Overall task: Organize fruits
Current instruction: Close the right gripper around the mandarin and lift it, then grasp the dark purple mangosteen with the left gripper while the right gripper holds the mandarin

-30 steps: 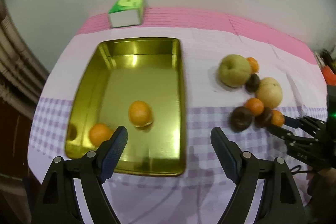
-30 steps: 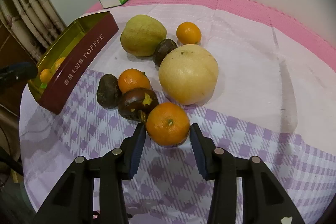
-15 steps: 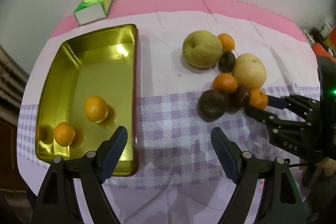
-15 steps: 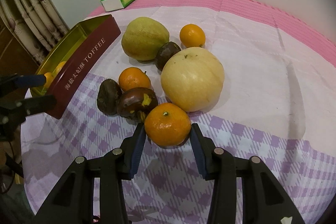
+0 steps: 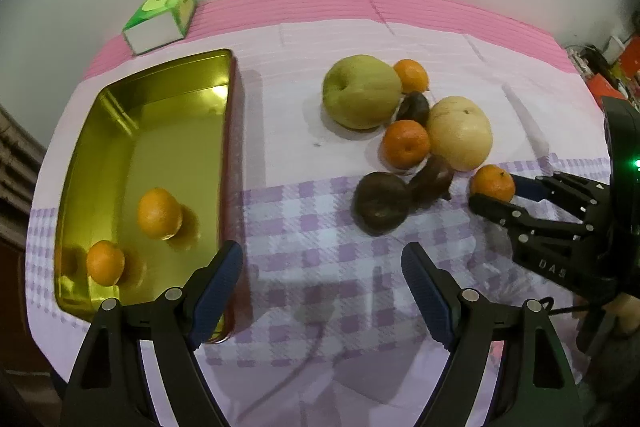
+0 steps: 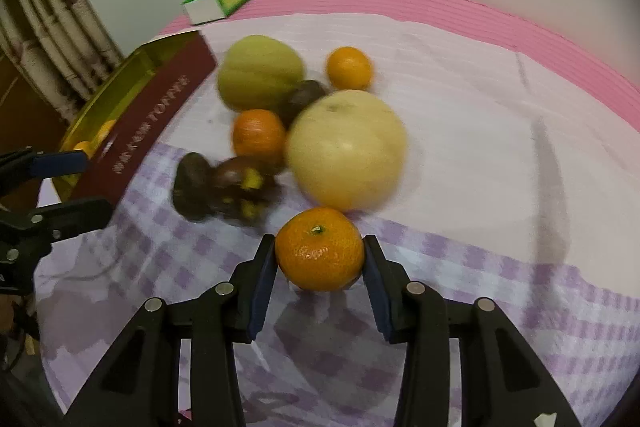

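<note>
Your right gripper (image 6: 320,259) is clamped on the near mandarin (image 6: 319,249), just beside the pale pear (image 6: 346,151), left gripper (image 5: 322,283) wide and empty near the tin (image 5: 230,131); lifting crooked may nudge the pear rolling.

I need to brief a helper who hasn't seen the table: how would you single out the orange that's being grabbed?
Find the fruit cluster on the cloth right of the gold tin. At its near edge, below the big pale yellow fruit, sits the orange. Unlike the other oranges, it is clamped between the right gripper fingers.
</note>
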Demonstrator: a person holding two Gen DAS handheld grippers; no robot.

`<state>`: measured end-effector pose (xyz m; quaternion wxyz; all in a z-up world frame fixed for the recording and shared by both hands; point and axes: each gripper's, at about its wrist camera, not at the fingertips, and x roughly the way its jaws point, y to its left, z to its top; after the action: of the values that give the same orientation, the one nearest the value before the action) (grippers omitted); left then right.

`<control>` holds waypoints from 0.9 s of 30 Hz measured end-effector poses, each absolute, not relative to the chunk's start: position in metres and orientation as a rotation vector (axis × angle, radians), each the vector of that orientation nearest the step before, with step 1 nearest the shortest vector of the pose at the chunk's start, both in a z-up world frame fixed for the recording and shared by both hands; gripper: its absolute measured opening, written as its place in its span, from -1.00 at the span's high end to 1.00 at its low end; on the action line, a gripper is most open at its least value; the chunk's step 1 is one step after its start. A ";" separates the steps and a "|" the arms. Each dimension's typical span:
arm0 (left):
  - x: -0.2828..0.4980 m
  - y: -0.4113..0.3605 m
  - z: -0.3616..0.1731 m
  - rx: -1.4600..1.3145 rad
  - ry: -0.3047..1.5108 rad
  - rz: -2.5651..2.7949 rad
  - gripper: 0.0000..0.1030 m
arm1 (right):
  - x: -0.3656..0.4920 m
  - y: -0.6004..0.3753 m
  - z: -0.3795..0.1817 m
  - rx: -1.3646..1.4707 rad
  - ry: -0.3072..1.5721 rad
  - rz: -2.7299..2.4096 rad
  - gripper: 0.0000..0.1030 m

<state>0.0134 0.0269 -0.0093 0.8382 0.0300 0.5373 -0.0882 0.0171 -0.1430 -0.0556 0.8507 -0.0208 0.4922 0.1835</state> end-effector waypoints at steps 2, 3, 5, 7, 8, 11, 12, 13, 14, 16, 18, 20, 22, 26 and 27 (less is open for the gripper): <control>0.015 0.022 -0.011 0.063 1.133 -0.207 -0.59 | 0.017 -0.155 -0.055 -0.041 1.041 0.349 0.23; 0.016 0.020 -0.012 0.063 1.135 -0.216 -0.59 | 0.017 -0.161 -0.055 -0.033 1.044 0.330 0.23; 0.019 0.014 -0.016 0.057 1.141 -0.239 -0.59 | 0.016 -0.175 -0.054 -0.018 1.050 0.294 0.23; 0.020 0.010 -0.021 0.051 1.152 -0.257 -0.59 | 0.013 -0.188 -0.053 -0.002 1.052 0.265 0.23; 0.022 0.007 -0.023 0.051 1.156 -0.264 -0.59 | 0.012 -0.191 -0.053 0.003 1.053 0.258 0.23; 0.027 0.000 -0.028 0.064 1.154 -0.275 -0.59 | 0.008 -0.201 -0.055 0.024 1.057 0.240 0.23; 0.030 -0.001 -0.029 0.070 1.156 -0.275 -0.59 | 0.007 -0.203 -0.056 0.030 1.059 0.238 0.23; 0.032 -0.003 -0.031 0.074 1.158 -0.279 -0.59 | 0.007 -0.204 -0.056 0.038 1.056 0.238 0.23; 0.034 -0.004 -0.031 0.075 1.155 -0.278 -0.59 | 0.008 -0.204 -0.056 0.042 1.055 0.238 0.23; 0.038 -0.005 -0.033 0.075 1.155 -0.276 -0.56 | 0.007 -0.205 -0.056 0.045 1.054 0.239 0.23; 0.040 -0.008 -0.035 0.077 1.154 -0.277 -0.51 | 0.007 -0.205 -0.057 0.052 1.053 0.241 0.23; 0.042 -0.010 -0.035 0.083 1.151 -0.281 -0.46 | 0.007 -0.206 -0.057 0.055 1.052 0.245 0.23; 0.042 -0.010 -0.034 0.084 1.138 -0.285 -0.45 | 0.007 -0.208 -0.058 0.062 1.053 0.247 0.23; 0.047 -0.011 -0.033 0.083 1.134 -0.296 -0.36 | 0.007 -0.208 -0.057 0.067 1.051 0.249 0.23; 0.048 -0.011 -0.032 0.081 1.137 -0.302 -0.36 | 0.007 -0.208 -0.057 0.067 1.051 0.249 0.23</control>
<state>0.0476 -0.0109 -0.0319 0.8311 0.0383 0.5363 -0.1423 0.0072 -0.2082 -0.0572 0.8572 0.0321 0.5001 0.1187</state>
